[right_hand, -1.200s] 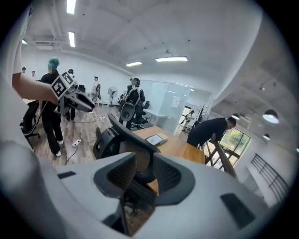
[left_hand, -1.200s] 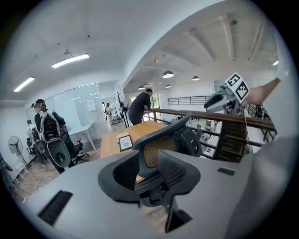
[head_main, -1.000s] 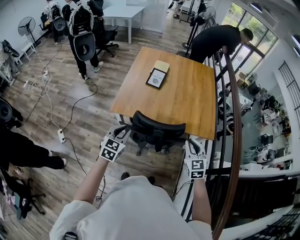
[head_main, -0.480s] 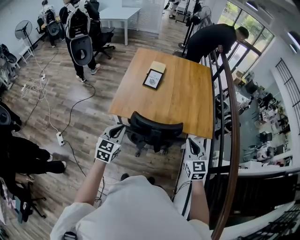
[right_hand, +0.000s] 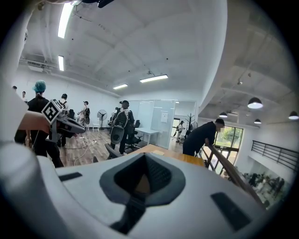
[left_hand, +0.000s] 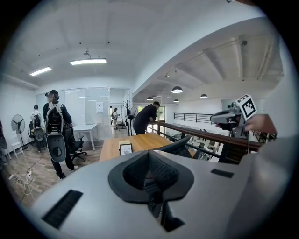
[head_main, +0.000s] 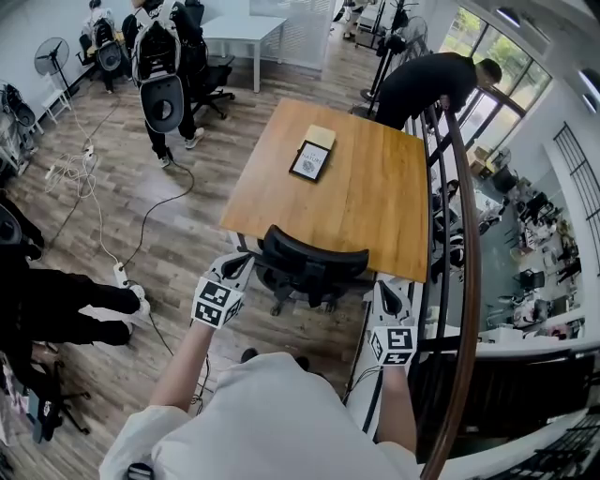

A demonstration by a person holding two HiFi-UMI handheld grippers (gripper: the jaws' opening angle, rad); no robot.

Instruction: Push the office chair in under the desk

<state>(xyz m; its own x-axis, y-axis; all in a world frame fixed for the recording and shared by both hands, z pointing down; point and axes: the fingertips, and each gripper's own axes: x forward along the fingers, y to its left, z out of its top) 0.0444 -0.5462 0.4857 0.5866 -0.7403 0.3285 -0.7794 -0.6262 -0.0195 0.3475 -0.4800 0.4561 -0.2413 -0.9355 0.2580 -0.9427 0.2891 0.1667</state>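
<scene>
Closest to me is the person's white shirt [head_main: 267, 417], with two bare arms reaching forward. The left gripper [head_main: 242, 264] is just beside the left edge of the office chair [head_main: 314, 261]. Its jaws have just been closing, and now they are pressed together with nothing in them. I cannot tell if it touches the chair. The right gripper [head_main: 386, 284] is near the right side of the chair back, a little apart from it, and its jaws are tight together and empty too. The black chair stands at the near edge of the desk [head_main: 375, 202]. Its back is just outside that edge and its legs show on the floor [head_main: 173, 220] below. The floor is made of brown wood boards. A thin cable [head_main: 150, 220] runs across it to a power strip [head_main: 122, 273] on the left. The desk top is warm brown wood and mostly bare. A small dark frame [head_main: 310, 159] lies on its far half, and a tan pad [head_main: 322, 135] touches the frame's far end. A curved wooden railing [head_main: 466, 244] runs along the right side of the desk. At the far end a person in black [head_main: 427, 80] bends over that railing. Farther left, another person with gear [head_main: 161, 66] on the back stands by a white table [head_main: 246, 26]. A fan [head_main: 49, 52] stands near the far left wall. Big windows [head_main: 492, 47] are on the far right.
</scene>
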